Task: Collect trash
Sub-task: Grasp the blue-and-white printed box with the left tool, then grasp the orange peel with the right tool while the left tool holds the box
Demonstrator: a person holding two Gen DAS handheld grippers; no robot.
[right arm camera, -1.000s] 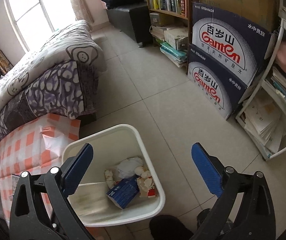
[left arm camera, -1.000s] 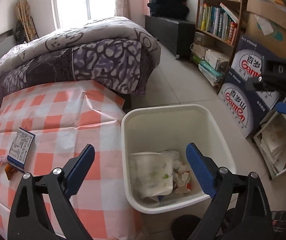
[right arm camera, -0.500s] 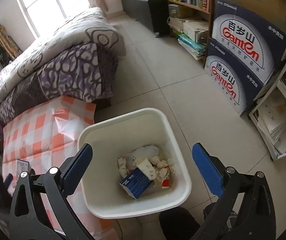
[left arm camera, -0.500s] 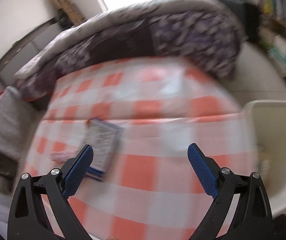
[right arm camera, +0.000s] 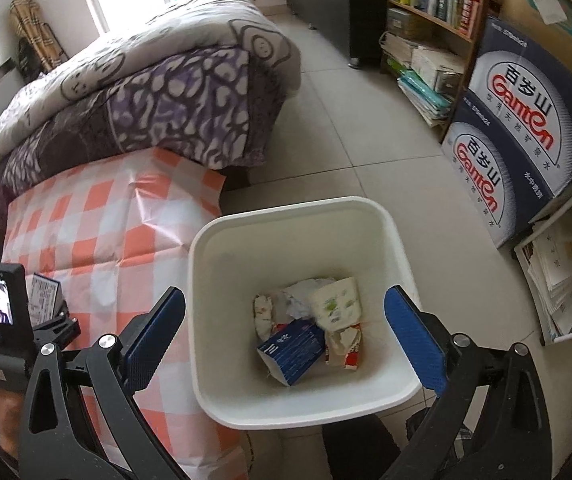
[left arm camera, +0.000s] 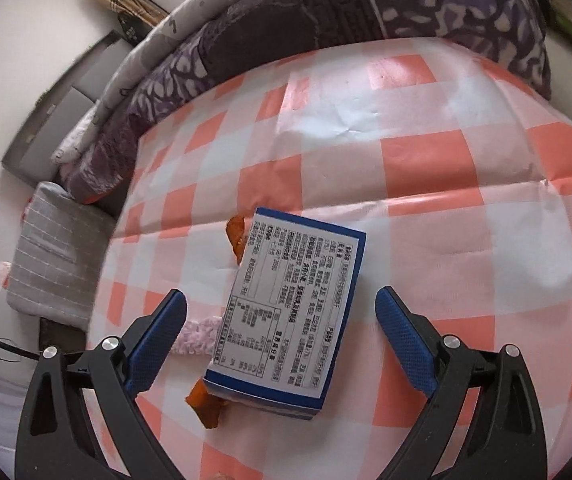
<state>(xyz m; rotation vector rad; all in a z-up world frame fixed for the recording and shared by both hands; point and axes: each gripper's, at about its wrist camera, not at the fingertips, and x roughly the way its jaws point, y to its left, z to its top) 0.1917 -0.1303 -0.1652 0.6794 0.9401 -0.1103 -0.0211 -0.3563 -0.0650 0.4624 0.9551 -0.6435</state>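
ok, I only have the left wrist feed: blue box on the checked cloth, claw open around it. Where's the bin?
Observer: The white bin stands on the floor right beside the cloth's edge, seen from the right wrist.
Operator: Anything in it?
Observer: Yes, another blue box and crumpled wrappers lie on the bottom.
Operator: Right claw busy?
Observer: No, the right claw is open and empty above the bin.
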